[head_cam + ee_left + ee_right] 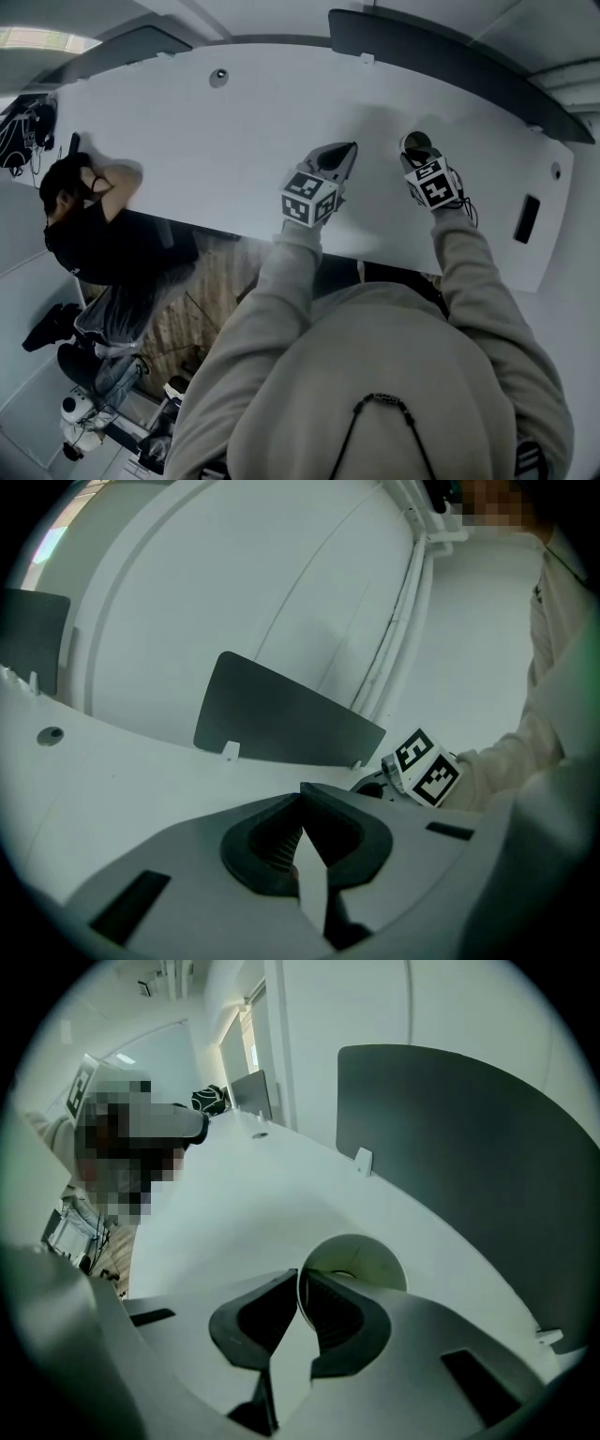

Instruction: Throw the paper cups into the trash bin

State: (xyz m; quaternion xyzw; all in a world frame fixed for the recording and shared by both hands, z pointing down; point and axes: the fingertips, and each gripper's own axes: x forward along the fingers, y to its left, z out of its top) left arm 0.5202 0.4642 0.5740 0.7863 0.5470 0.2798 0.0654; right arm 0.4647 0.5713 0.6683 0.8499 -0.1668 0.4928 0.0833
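Observation:
A white paper cup (415,142) stands upright on the white table (234,150), near its far right part. My right gripper (419,157) reaches onto it from the near side. In the right gripper view the cup's near rim (361,1260) sits between the two jaws, and the right gripper (300,1283) is shut on that wall. My left gripper (343,156) hovers over the bare table left of the cup, and its jaws (302,797) meet with nothing between them. No trash bin shows in any view.
A dark divider panel (450,47) runs along the table's far edge. A flat black object (527,218) lies near the right end, and a round grommet (218,77) sits far left. A person (84,216) leans at the table's left end.

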